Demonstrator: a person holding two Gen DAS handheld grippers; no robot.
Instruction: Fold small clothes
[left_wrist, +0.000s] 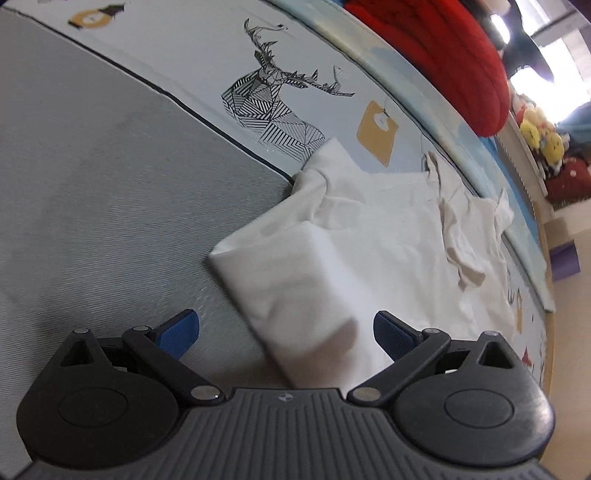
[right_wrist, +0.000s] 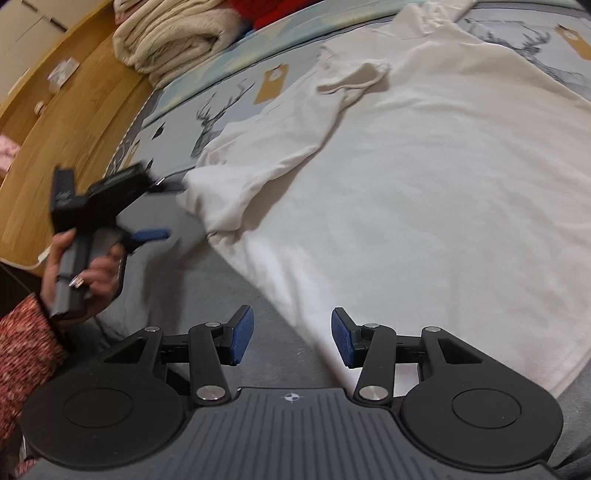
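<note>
Bed: a grey cover (left_wrist: 92, 192) with a pale strip of deer drawings (left_wrist: 273, 107) along it.
Far side: a red blanket (left_wrist: 443, 48) and a folded cream blanket (right_wrist: 173, 37).
White shirt (right_wrist: 424, 177): lies spread out on the bed, one side folded over.
Left gripper (left_wrist: 286, 334): jaws spread wide, nothing pinched; the shirt's folded corner sits between the blue pads.
Right gripper (right_wrist: 292, 338): jaws half apart, holding nothing; the shirt's bottom edge is just in front.
Hand (right_wrist: 85, 273): in a red knitted sleeve, holds the left gripper beside the shirt.
</note>
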